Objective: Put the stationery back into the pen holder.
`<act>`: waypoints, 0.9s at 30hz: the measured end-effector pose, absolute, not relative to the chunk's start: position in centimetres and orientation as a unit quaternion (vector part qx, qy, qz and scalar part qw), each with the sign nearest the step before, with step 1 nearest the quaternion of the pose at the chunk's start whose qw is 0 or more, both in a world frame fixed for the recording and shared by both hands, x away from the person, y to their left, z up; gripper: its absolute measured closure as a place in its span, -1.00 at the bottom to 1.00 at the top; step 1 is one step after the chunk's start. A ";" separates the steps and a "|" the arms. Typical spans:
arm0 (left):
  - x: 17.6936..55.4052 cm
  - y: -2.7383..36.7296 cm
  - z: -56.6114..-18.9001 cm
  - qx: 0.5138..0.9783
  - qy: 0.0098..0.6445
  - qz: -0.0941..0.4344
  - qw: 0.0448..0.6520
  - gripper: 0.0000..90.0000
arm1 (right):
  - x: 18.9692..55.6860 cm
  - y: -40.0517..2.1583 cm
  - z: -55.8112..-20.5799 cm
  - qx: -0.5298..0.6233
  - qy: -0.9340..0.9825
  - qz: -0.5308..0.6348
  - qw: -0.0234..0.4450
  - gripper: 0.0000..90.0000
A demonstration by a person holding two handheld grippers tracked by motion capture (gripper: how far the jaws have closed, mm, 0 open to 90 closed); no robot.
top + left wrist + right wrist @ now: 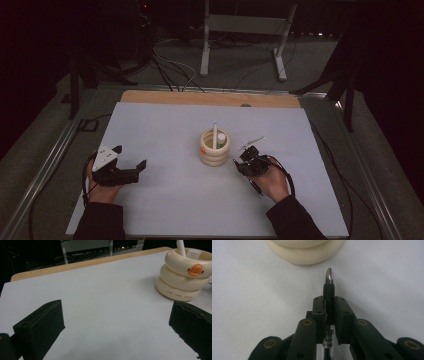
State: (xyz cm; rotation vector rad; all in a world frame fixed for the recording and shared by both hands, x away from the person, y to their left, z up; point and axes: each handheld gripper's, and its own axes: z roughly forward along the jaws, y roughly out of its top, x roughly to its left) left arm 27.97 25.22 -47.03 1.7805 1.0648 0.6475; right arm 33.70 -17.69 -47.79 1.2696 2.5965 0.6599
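Clamping a pen (329, 293) between its two black jaws, the right gripper (329, 305) holds the dark grip section so that the silver metal tip juts out ahead, pointing toward the base of a cream pen holder (304, 251) just beyond it. Small print runs along the clear barrel behind the jaws, but it is too small and cut off to read. From the high view, the right gripper (248, 159) sits just right of the pen holder (214, 148), held by the person's right hand (274, 182), with a cable looping around the wrist. The left gripper (115, 322) has its jaws spread wide with nothing between them, only bare white table surface (100, 302). In that view the pen holder (183, 275) stands to the upper right, shaped like three stacked rings, with an orange duck-bill mark on the top ring and orange lettering on the bottom ring that seems to read "THE JUDY SWAN", though the letters are small. A white stick (181, 247) and a white cap (194, 253) rise from its opening. From above, the left gripper (131, 159) rests well left of the holder, a grey three-cornered plate on top, held in the left hand (102, 187).
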 end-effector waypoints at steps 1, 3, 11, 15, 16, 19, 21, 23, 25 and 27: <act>28.0 25.2 -47.0 0.725 0.434 0.264 0.465 -1.00 | 33.7 -17.7 -47.8 0.427 0.872 0.222 0.088 0.80; 28.0 25.2 -47.0 0.725 0.434 0.264 0.465 -1.00 | 33.7 -17.9 -47.5 0.427 0.870 0.228 0.092 0.80; 28.0 25.2 -47.1 0.726 0.433 0.263 0.465 -1.00 | 33.6 -18.5 -46.0 0.427 0.863 0.250 0.103 0.80; 28.0 25.2 -47.1 0.726 0.433 0.263 0.465 -1.00 | 33.8 -18.8 -45.3 0.426 0.858 0.264 0.111 0.80; 28.0 25.2 -47.1 0.726 0.433 0.263 0.465 -1.00 | 33.8 -18.8 -45.1 0.427 0.857 0.267 0.112 0.80; 28.0 25.2 -47.1 0.726 0.433 0.263 0.465 -1.00 | 33.9 -18.9 -44.4 0.428 0.851 0.281 0.117 0.80; 28.0 25.2 -47.1 0.726 0.432 0.263 0.465 -1.00 | 34.0 -18.9 -43.9 0.428 0.847 0.289 0.122 0.80; 28.0 25.2 -47.1 0.726 0.433 0.263 0.465 -1.00 | 34.1 -18.9 -43.3 0.427 0.844 0.299 0.126 0.80; 28.0 25.2 -47.1 0.726 0.432 0.263 0.465 -1.00 | 34.1 -18.9 -43.1 0.428 0.842 0.304 0.129 0.80; 28.0 25.2 -47.0 0.726 0.433 0.263 0.465 -1.00 | 34.4 -18.8 -42.3 0.425 0.837 0.317 0.137 0.80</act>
